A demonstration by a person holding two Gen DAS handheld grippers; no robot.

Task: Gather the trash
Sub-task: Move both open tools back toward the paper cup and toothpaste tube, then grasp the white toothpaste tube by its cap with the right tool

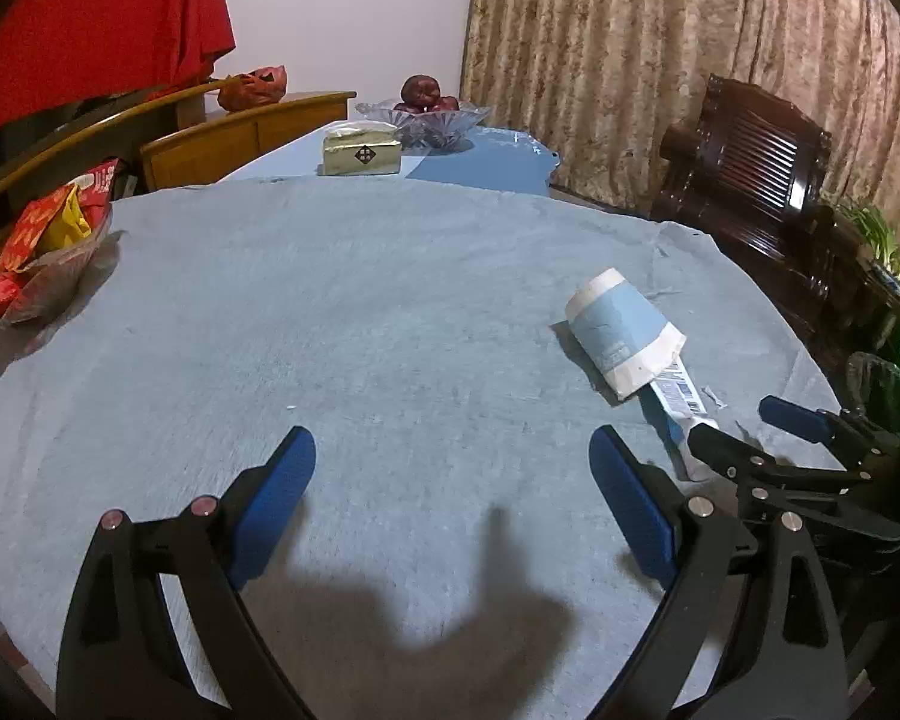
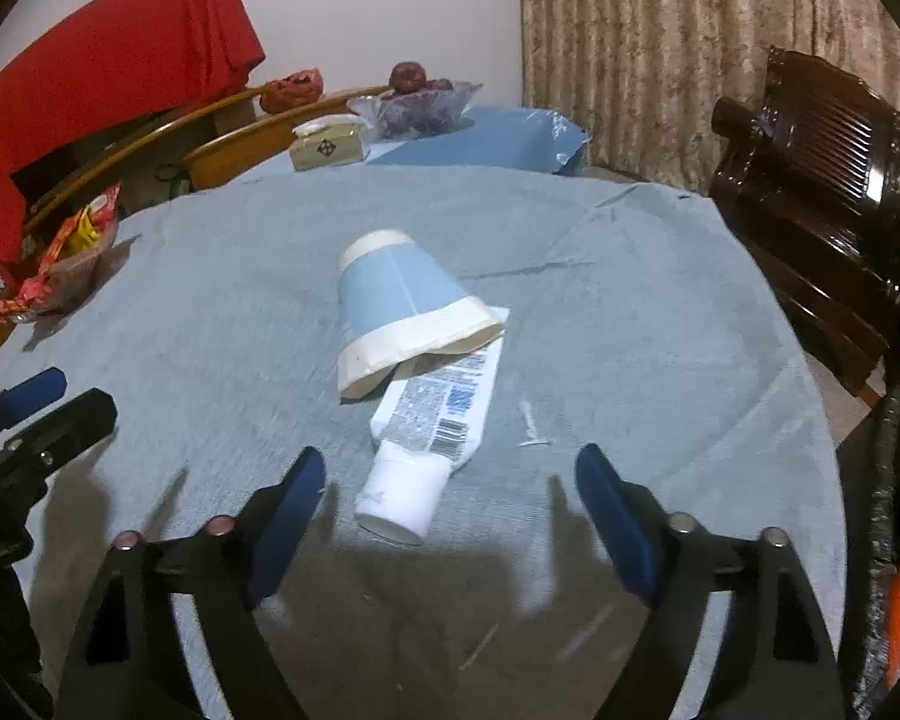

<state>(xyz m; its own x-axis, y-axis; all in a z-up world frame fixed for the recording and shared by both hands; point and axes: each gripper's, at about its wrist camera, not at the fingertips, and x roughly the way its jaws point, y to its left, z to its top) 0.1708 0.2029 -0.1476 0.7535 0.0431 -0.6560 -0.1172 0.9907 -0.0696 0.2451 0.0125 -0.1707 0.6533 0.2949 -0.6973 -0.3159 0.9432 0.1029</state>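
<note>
A crushed blue-and-white paper cup (image 2: pixel 405 315) lies on its side on the blue tablecloth (image 2: pixel 210 312), its rim over the flat end of a white toothpaste tube (image 2: pixel 429 438). The tube's cap points at my right gripper (image 2: pixel 450 471), which is open and empty just short of it. In the left wrist view the cup (image 1: pixel 621 333) and tube (image 1: pixel 681 405) lie to the right. My left gripper (image 1: pixel 453 453) is open and empty over bare cloth. The right gripper (image 1: pixel 744 426) shows at the right edge there.
A bowl of red and yellow wrappers (image 1: pixel 36 252) sits at the left table edge. A tissue box (image 1: pixel 363 150) and a glass fruit bowl (image 1: pixel 423 114) stand at the far end. A dark wooden chair (image 2: pixel 822 180) is on the right. A small white scrap (image 2: pixel 531 426) lies beside the tube.
</note>
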